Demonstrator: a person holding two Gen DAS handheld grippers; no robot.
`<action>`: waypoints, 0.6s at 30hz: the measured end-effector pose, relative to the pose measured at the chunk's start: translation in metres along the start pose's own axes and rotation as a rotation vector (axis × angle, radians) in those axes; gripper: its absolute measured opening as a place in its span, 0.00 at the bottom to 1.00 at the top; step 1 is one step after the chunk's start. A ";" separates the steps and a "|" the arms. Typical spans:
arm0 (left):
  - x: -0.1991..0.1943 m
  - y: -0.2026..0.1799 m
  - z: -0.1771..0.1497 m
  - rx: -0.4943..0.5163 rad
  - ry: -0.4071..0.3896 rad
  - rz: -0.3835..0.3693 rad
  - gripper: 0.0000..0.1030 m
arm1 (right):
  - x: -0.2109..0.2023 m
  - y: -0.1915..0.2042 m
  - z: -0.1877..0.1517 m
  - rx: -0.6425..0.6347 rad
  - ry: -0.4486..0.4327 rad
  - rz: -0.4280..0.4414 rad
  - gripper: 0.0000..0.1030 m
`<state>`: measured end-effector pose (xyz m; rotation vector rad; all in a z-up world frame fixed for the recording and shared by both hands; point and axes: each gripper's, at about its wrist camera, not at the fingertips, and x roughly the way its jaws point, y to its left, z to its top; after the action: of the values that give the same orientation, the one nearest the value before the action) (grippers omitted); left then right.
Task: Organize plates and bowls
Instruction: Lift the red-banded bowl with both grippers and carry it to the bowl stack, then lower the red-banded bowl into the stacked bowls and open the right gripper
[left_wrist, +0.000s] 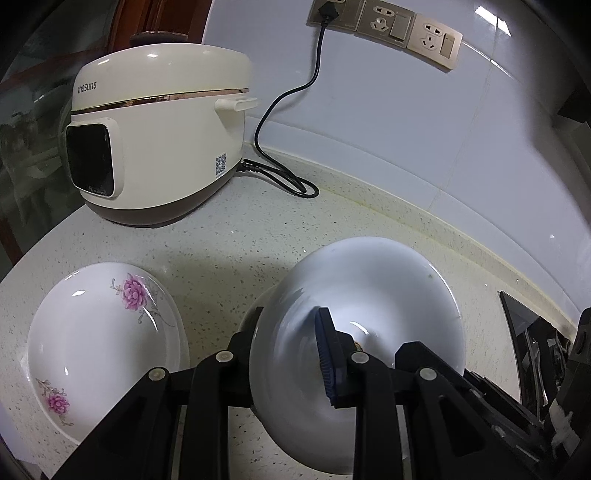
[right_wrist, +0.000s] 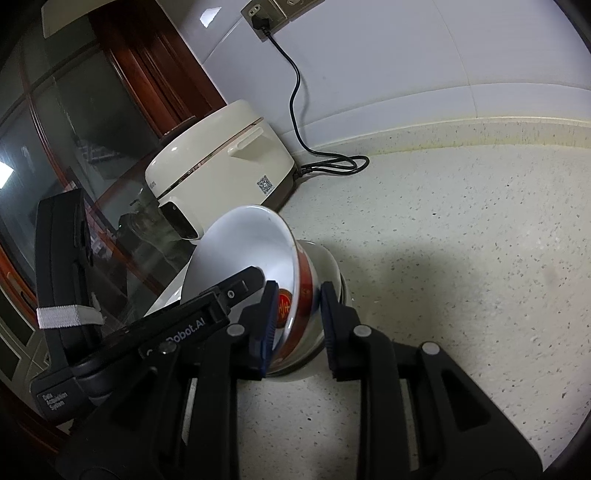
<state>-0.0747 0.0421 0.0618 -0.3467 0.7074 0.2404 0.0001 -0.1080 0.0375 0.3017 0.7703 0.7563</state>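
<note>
From my left camera, nearest to me, my left hand-held gripper (left_wrist: 288, 354) has its two fingers straddling the rim of a white bowl (left_wrist: 369, 288); the blue ridged pad (left_wrist: 327, 356) lies against the inner wall and the other finger sits behind the outside wall, so it is clamped on the rim. The bowl is tipped steeply on its side, with its opening turned toward the right gripper.

From my right camera, my right hand-held gripper (right_wrist: 295, 325) straddles the opposite edge of the same bowl (right_wrist: 243, 243), where a red band and a round red emblem show on the outside. Its left pad (right_wrist: 267, 325) lies against the rim, but a gap shows between the bowl wall and the right pad (right_wrist: 330, 325); the jaws are easing apart with the rim still between them. The left gripper's body (right_wrist: 147, 332) reaches in from the left, its finger on the bowl's far rim.

Just to the left of the bowl, a white plate (left_wrist: 103, 339) with pink flowers lies flat on the speckled counter (left_wrist: 221, 258).

Further back stands a cream rice cooker (left_wrist: 159, 136), close to the tiled wall. Its black cord (left_wrist: 291, 107) loops on the counter and climbs to the wall sockets (left_wrist: 388, 26).
</note>
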 end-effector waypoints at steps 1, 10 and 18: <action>0.000 0.000 0.000 0.002 -0.002 0.001 0.25 | -0.001 0.000 0.000 -0.002 -0.004 -0.005 0.27; -0.004 -0.006 -0.003 0.037 -0.023 0.048 0.26 | -0.007 0.004 0.002 -0.039 -0.031 -0.054 0.27; -0.004 -0.008 -0.005 0.054 -0.021 0.065 0.27 | -0.008 0.003 0.003 -0.028 -0.036 -0.042 0.28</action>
<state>-0.0781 0.0320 0.0630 -0.2694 0.7037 0.2851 -0.0032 -0.1121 0.0452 0.2720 0.7295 0.7200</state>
